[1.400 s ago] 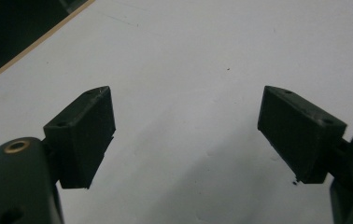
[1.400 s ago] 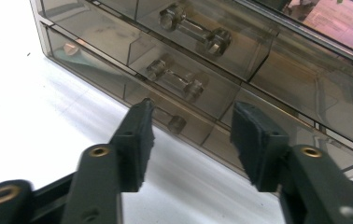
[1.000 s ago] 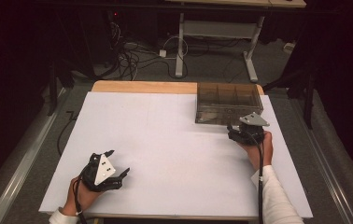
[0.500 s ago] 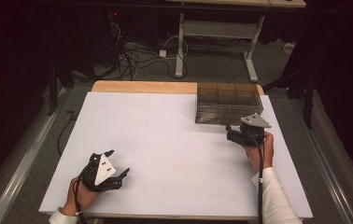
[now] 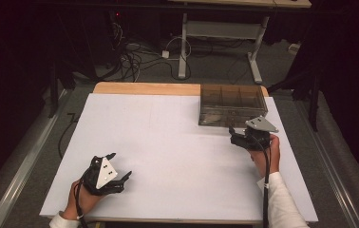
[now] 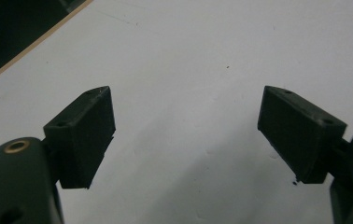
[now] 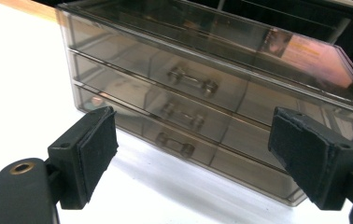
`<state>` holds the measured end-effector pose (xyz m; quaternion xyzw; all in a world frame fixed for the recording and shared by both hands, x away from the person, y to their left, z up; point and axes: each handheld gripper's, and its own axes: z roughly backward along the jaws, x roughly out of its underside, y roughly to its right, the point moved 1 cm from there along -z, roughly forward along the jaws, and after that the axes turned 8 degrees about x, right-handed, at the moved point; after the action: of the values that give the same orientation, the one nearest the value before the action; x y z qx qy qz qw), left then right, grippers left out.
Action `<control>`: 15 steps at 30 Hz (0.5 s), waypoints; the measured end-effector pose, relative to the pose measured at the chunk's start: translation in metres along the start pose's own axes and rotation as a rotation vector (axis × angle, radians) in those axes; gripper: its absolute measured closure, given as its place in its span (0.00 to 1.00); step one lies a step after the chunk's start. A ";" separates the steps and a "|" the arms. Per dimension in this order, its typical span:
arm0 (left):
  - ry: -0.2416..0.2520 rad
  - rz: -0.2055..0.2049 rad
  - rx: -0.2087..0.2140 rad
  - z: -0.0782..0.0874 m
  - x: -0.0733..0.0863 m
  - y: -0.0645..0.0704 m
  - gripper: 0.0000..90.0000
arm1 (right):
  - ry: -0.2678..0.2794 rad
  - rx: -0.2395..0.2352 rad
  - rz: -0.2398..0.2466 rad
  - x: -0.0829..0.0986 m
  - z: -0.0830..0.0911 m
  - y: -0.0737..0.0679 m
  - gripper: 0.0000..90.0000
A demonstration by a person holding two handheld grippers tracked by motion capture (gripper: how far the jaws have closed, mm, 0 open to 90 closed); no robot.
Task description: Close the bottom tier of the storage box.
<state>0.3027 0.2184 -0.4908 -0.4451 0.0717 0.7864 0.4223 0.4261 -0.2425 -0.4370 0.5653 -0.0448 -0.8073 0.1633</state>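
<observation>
R gripper (image 5: 238,136) held w/ jaws spread wide, nothing gripped. Smoked drawer box (image 7: 202,93) seen just ahead of R jaws, near, not touched; three drawers stacked, each w/ small handle, all shut. L gripper (image 5: 116,169) noted well apart from box, jaws wide, nothing between, over bare white table (image 6: 188,56).

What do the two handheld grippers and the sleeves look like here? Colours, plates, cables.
Both are black. The left gripper carries a pale three-cornered plate, the right gripper a grey one. Each jaw ends in a blocky dark pad, with a brass-ringed hole lower on the left jaw. A black cable trails from each. White sleeves.
</observation>
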 end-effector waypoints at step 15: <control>-0.001 -0.003 0.002 0.000 0.000 0.000 0.20 | 0.035 -0.035 0.033 -0.006 0.013 -0.010 0.18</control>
<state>0.3024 0.2183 -0.4910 -0.4444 0.0716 0.7860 0.4238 0.4143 -0.2329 -0.4294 0.5756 -0.0369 -0.7952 0.1871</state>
